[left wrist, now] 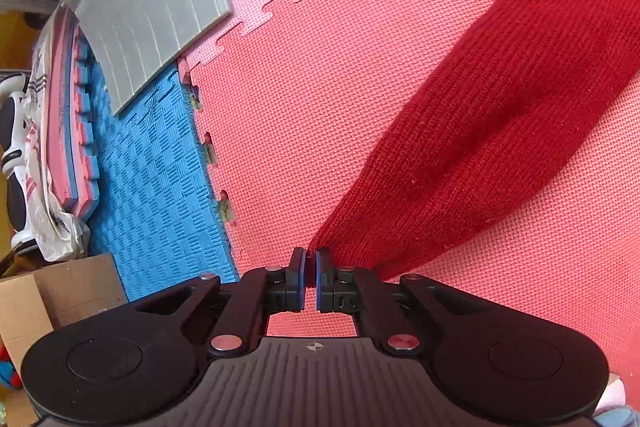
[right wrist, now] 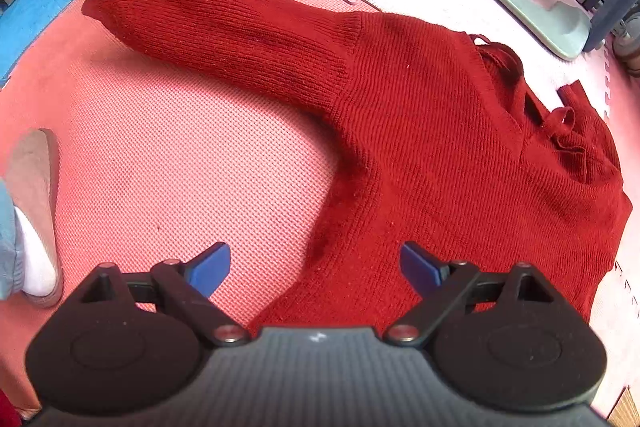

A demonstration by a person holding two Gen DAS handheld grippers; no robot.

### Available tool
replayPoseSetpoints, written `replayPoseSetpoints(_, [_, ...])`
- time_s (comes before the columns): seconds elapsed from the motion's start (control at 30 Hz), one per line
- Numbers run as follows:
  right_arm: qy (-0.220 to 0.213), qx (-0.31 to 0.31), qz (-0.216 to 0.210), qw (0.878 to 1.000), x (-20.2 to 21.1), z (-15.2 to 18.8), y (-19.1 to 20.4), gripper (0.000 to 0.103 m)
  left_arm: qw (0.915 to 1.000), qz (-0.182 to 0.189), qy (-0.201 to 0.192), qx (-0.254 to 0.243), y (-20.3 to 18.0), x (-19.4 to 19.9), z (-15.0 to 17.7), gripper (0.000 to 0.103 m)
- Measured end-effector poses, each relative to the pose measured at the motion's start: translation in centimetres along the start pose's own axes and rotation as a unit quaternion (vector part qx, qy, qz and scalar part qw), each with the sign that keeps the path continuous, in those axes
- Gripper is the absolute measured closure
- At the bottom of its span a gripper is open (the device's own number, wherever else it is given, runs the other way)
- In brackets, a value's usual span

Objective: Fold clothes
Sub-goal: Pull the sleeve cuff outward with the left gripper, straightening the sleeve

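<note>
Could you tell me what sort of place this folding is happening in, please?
Probably a home playroom or spare room floor: interlocking foam mats in pink, red and blue cover the ground, a cardboard box sits at the edge, and the red sweater lies spread on the mats.

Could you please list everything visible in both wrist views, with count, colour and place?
sweater: one, dark red knit, spread on the mats, one sleeve stretched out to the left gripper.
foam floor mats: several interlocking tiles, salmon red, pale pink and blue, underfoot.
grey panel: one, ribbed, lying on the blue and pink tiles.
stacked mats: one pile, pink and blue, partly in a plastic bag, far left.
cardboard box: one, brown, lower left.
slipper: one, beige, on the person's foot, left edge.
left gripper: black with blue pads, shut on the sleeve cuff.
right gripper: black with blue pads, open above the sweater's hem.
</note>
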State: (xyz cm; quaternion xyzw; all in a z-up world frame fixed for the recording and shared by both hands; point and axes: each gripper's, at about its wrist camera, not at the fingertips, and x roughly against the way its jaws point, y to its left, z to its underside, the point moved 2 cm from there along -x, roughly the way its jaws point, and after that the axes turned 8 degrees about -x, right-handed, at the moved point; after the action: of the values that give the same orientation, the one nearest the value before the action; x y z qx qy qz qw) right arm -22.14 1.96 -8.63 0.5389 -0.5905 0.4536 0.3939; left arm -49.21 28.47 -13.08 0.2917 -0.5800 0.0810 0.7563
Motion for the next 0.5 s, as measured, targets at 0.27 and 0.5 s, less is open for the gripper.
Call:
replayPoseSetpoints(0.27, [0.007,-0.009,0.014,1.000,1.0,-1.2,0.6,0.011,0.9991,0.019,0.038,0.008,0.8,-4.3,3.7,0.103])
replayPoseSetpoints(0.5, [0.023,-0.019,0.053,0.998,2.9,-0.6,2.0,0.011,0.9956,0.082,-0.013,0.044,-0.4,-6.0,3.6,0.103])
